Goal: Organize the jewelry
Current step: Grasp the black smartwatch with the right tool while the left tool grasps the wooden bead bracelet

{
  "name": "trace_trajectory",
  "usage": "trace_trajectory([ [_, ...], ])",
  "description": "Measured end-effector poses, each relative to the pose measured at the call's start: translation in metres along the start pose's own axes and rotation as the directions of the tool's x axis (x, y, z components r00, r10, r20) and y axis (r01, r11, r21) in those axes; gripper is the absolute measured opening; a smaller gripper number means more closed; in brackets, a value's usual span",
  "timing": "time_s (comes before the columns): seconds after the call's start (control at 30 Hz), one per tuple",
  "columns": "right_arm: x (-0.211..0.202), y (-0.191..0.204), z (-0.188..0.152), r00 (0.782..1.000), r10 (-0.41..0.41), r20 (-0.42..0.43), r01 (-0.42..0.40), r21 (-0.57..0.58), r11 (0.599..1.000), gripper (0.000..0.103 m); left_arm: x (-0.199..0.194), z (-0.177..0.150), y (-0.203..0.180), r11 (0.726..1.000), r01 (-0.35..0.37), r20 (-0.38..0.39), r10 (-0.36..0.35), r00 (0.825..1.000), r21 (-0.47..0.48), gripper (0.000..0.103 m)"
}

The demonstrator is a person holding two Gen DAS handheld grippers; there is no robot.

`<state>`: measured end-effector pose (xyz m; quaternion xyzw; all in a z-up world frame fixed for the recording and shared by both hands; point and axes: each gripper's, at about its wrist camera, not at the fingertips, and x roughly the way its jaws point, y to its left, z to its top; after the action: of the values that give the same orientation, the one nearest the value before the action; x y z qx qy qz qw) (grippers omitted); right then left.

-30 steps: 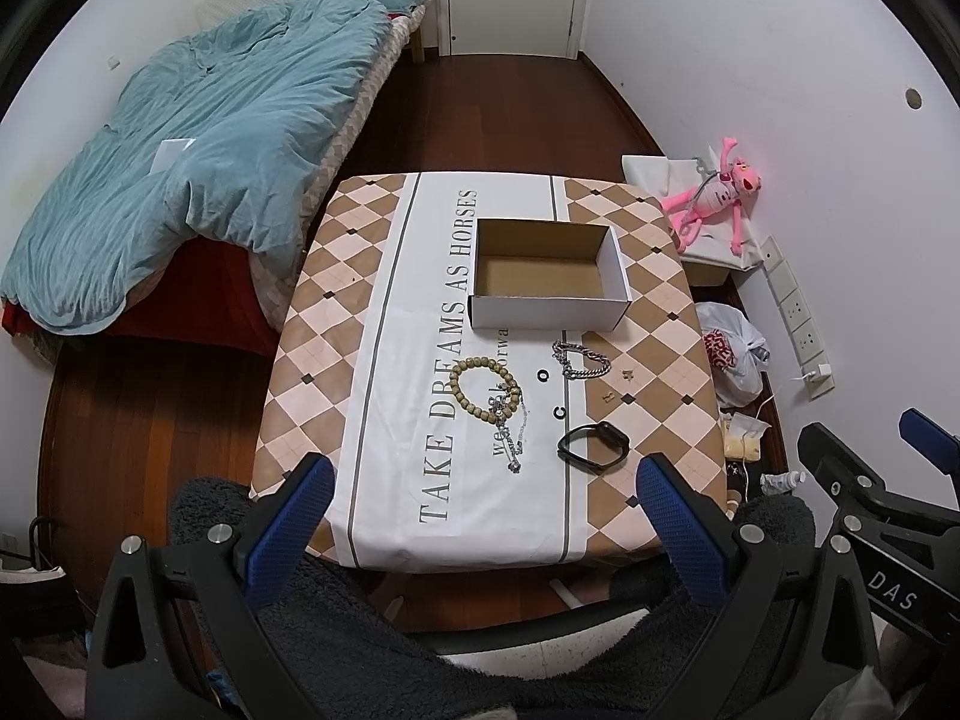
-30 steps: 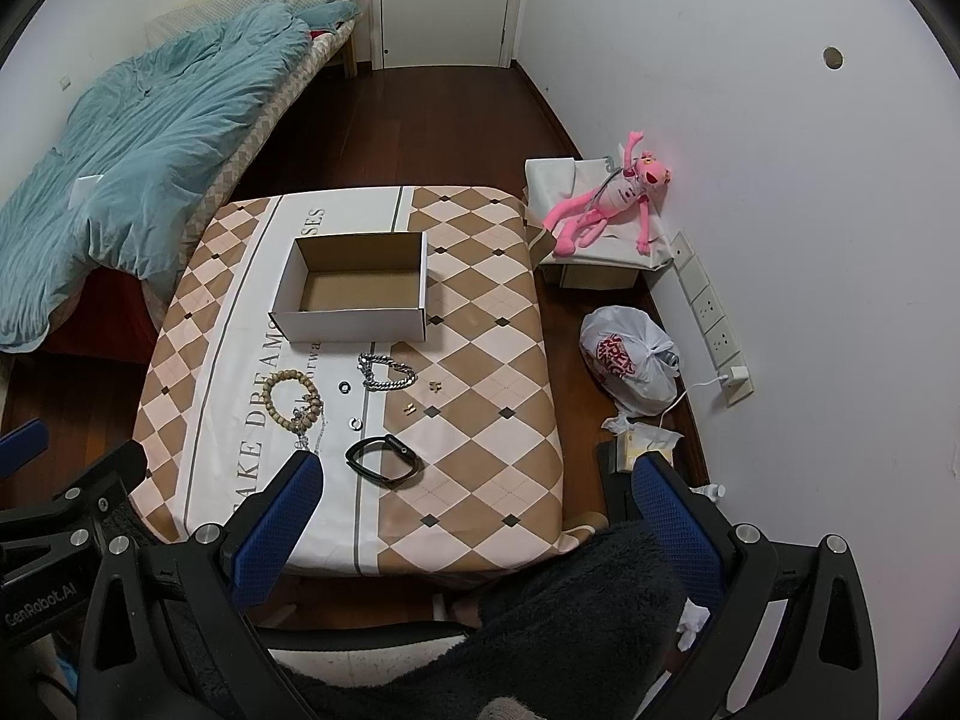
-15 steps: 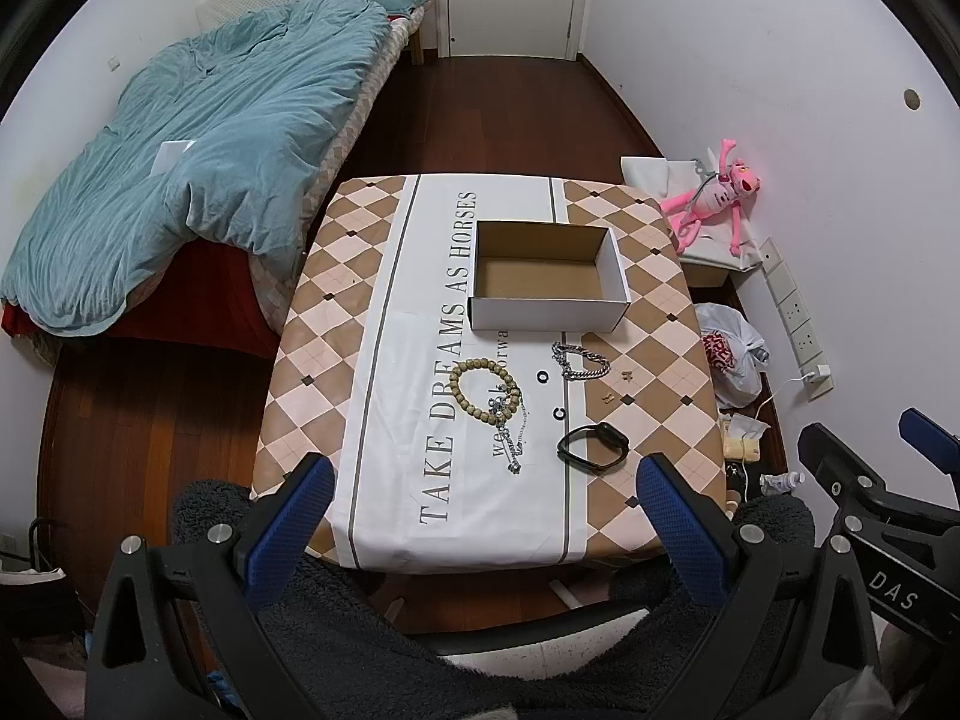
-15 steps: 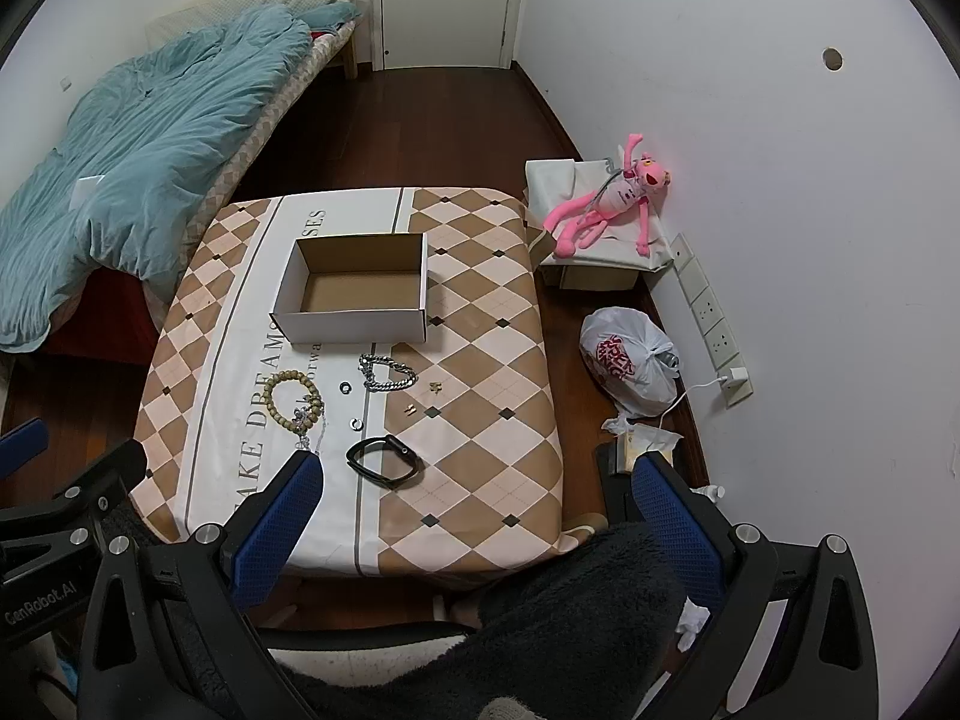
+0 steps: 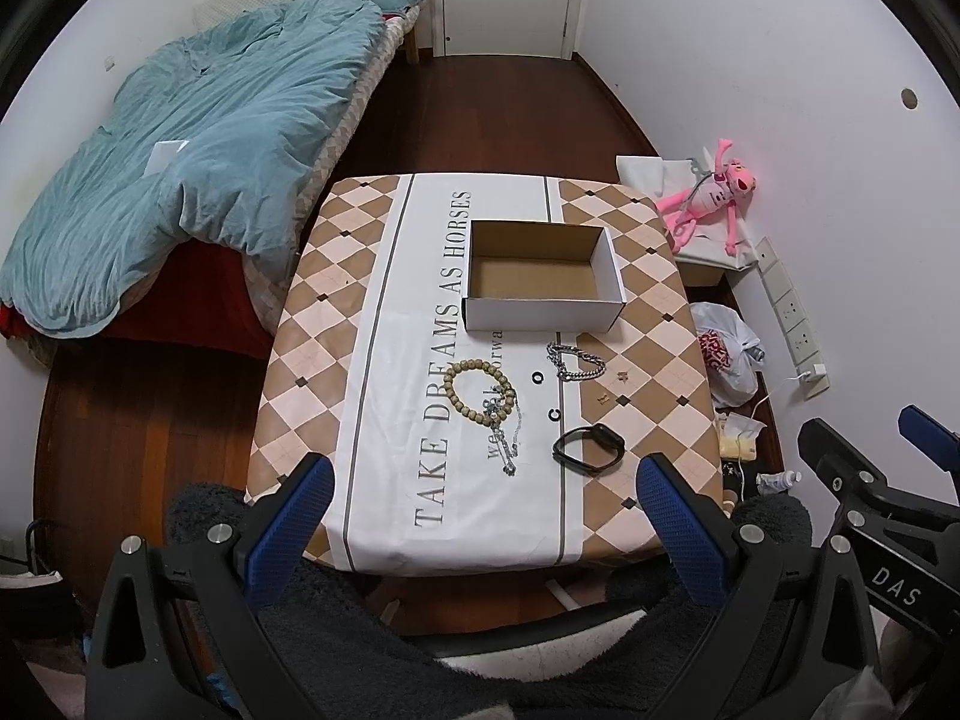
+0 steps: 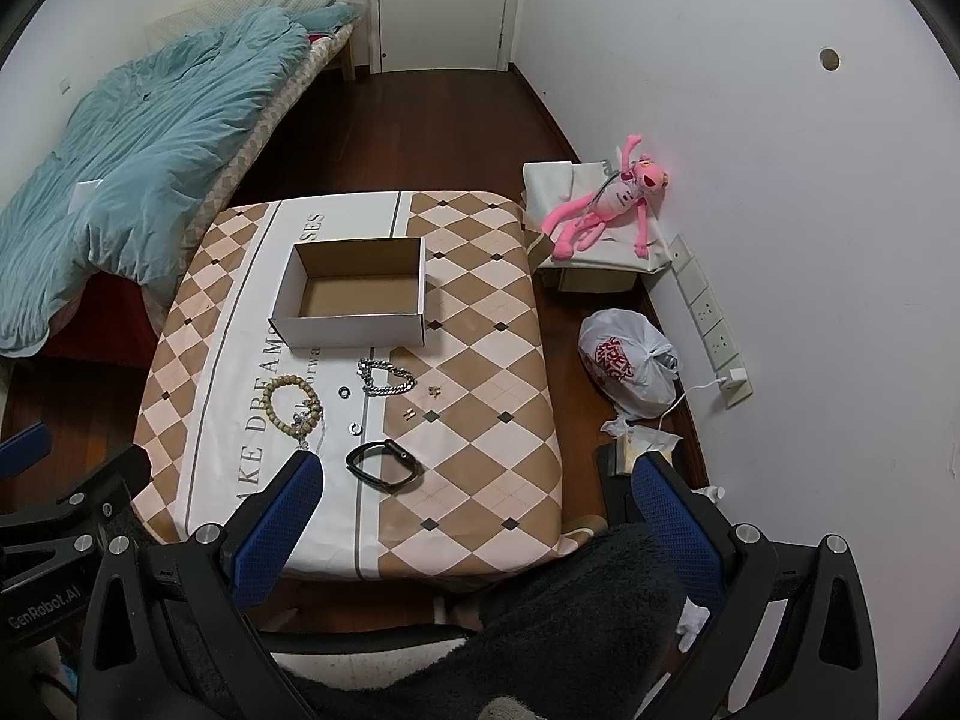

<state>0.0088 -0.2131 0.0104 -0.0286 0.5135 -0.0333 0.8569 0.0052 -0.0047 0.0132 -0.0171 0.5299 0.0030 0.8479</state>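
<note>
An empty white cardboard box (image 5: 543, 276) (image 6: 354, 294) stands on the checkered tablecloth (image 5: 336, 312) (image 6: 480, 360). In front of it lie a wooden bead bracelet (image 5: 474, 390) (image 6: 288, 405), a thin silver necklace (image 5: 510, 438), a silver chain bracelet (image 5: 575, 362) (image 6: 387, 378), two small rings (image 5: 538, 377) (image 6: 344, 391), small gold earrings (image 5: 603, 399) (image 6: 410, 414) and a black band (image 5: 588, 449) (image 6: 384, 465). My left gripper (image 5: 480, 516) hangs open above the table's near edge. My right gripper (image 6: 474, 516) is open too, well short of the jewelry. Neither holds anything.
A bed with a teal duvet (image 5: 180, 180) lies to the left. Right of the table, on the wooden floor, sit a pink plush toy (image 6: 600, 210) on a white box, a tied plastic bag (image 6: 630, 363) and a wall power strip (image 6: 711, 324). Dark fuzzy fabric (image 6: 570, 618) fills the foreground.
</note>
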Motion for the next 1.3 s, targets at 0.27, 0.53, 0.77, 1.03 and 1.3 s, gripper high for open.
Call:
trace_trajectory([
  [0.27,0.061,0.002,0.014,0.998,-0.023,-0.059,0.024,0.017,1.0,0.103,0.073,0.015,0.016,0.996,-0.091,-0.047,0.09,0.995,-0.023,0.103],
  [0.53,0.159,0.021,0.002,0.985,-0.019,-0.173,0.022,0.015,1.0,0.103,0.157,0.012,0.03,0.991,-0.133,-0.156,0.128,0.979,-0.019,0.103],
  [0.77,0.224,0.035,-0.019,0.963,0.016,-0.27,-0.01,0.022,1.0,0.102,0.206,0.003,0.029,0.991,-0.133,-0.24,0.129,0.962,-0.003,0.102],
  [1.03,0.264,0.049,-0.034,0.945,0.058,-0.323,-0.051,0.03,0.998,0.096,0.239,0.007,0.033,0.993,-0.115,-0.276,0.11,0.955,-0.002,0.102],
  [1.3,0.281,0.056,-0.04,0.932,0.081,-0.352,-0.073,0.038,0.997,0.085,0.26,0.009,0.038,0.996,-0.079,-0.294,0.067,0.953,-0.029,0.092],
])
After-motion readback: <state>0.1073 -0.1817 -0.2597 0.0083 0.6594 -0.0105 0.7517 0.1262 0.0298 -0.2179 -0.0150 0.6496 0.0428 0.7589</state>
